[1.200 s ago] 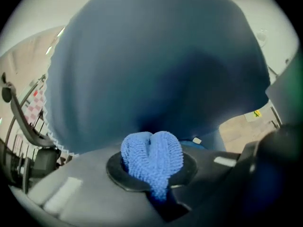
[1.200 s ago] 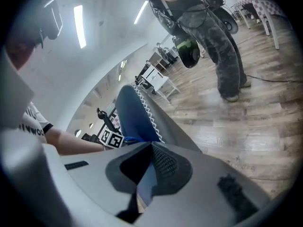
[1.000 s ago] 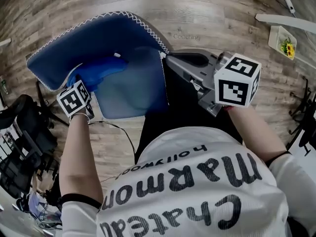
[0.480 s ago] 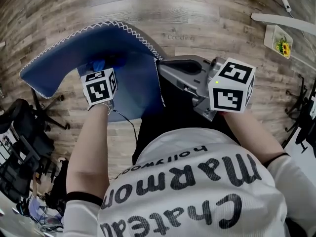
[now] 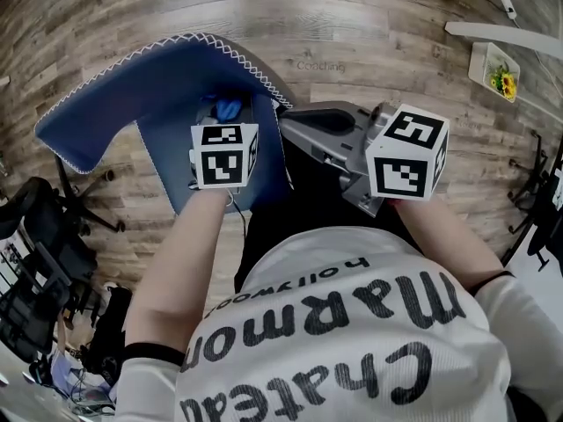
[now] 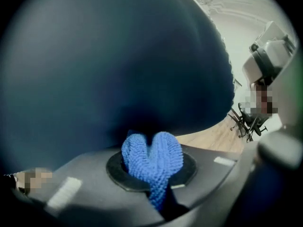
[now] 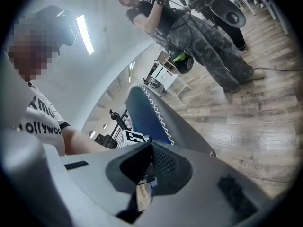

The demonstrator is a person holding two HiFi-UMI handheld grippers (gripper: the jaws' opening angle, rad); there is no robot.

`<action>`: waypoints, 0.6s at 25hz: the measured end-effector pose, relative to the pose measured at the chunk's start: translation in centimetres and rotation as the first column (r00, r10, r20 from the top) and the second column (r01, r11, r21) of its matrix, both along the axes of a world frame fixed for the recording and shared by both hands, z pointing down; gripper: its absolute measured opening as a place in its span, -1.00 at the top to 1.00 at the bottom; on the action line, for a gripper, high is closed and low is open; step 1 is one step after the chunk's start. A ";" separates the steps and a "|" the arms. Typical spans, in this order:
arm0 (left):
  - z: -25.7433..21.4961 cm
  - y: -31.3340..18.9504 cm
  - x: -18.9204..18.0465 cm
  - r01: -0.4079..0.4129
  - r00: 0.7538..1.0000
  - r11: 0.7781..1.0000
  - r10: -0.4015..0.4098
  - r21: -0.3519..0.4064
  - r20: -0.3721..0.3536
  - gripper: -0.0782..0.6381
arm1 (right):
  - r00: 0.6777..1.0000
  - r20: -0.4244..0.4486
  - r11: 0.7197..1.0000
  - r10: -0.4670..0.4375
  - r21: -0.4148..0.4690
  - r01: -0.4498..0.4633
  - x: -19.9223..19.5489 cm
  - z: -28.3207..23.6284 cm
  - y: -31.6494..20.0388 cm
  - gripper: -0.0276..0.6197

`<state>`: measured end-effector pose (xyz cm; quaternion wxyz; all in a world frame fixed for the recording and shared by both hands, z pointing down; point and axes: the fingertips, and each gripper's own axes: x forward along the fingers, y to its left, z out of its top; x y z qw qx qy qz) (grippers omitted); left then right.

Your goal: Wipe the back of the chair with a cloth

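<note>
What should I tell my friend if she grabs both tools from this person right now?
Left tool: shut on the blue knitted cloth, which is bunched between the jaws and held up against the blue chair back.
Right tool: jaws together at the tips and holding nothing, beside the chair back's stitched edge.
Done: the cloth is gripped and at the chair back. The pictures don't show how much has been wiped.
Left: probably rub the cloth across the whole chair back. Keep the left tool shut so the cloth doesn't drop.
</note>
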<state>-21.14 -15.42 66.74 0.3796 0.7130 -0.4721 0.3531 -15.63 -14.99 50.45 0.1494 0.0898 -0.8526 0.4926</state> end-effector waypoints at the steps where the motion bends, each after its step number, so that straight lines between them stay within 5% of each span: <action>1: -0.2 0.0 0.5 -0.010 1.000 1.000 0.010 0.003 -0.009 0.67 | 1.000 0.000 1.000 0.002 0.001 -0.002 0.0 0.0 0.1 0.88; 15: -5.4 0.4 4.0 -0.053 0.995 0.991 0.064 0.124 -0.082 0.67 | 1.000 -0.007 0.998 0.001 0.069 0.000 -0.1 -2.1 2.0 0.88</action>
